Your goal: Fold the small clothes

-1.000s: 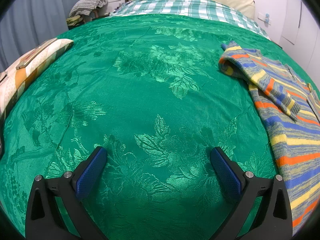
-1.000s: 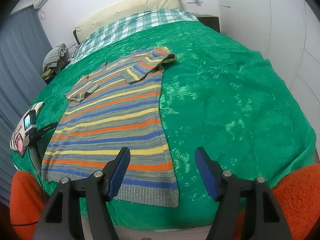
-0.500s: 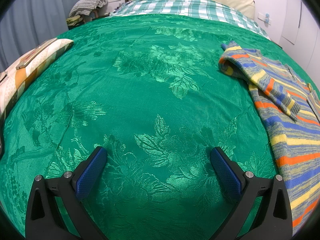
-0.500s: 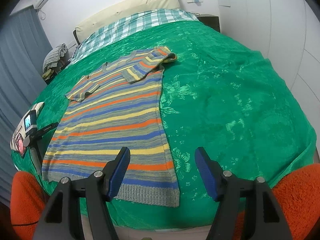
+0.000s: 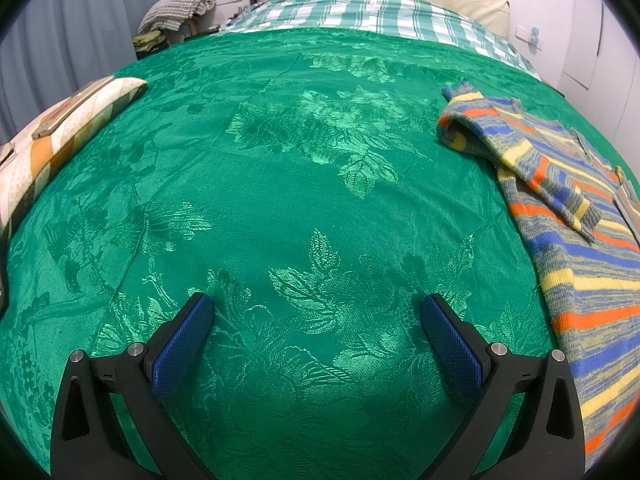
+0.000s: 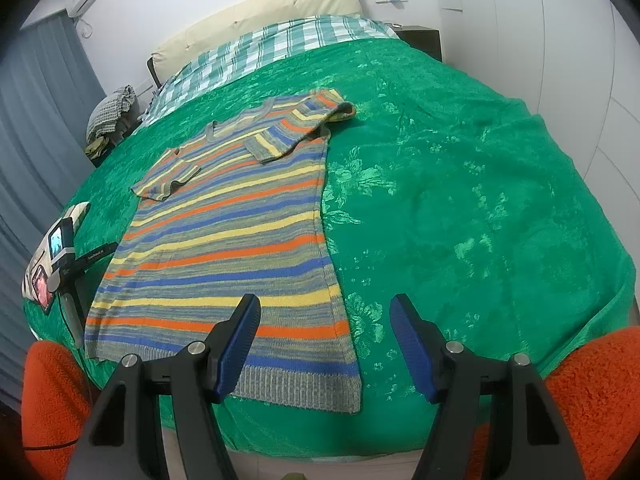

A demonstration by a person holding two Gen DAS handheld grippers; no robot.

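A striped knit sweater (image 6: 228,248) in blue, orange, yellow and grey lies flat on the green bedspread (image 6: 460,200), both sleeves folded in over its chest. My right gripper (image 6: 325,307) hovers open above the sweater's near right hem corner, nothing between its blue pads. In the left wrist view the sweater (image 5: 576,216) lies at the right edge, its folded sleeve nearest. My left gripper (image 5: 316,306) stands open over bare bedspread (image 5: 280,184), to the left of the sweater. The left gripper's camera body (image 6: 64,248) shows at the left of the right wrist view.
A patterned cushion (image 5: 52,136) with a flat device on it lies at the bed's left edge. Checked bedding (image 6: 272,48) and a cream headboard (image 6: 256,12) are at the far end. Orange fleece sleeves (image 6: 592,396) flank my right gripper. Clothes are piled on a stool (image 5: 176,12).
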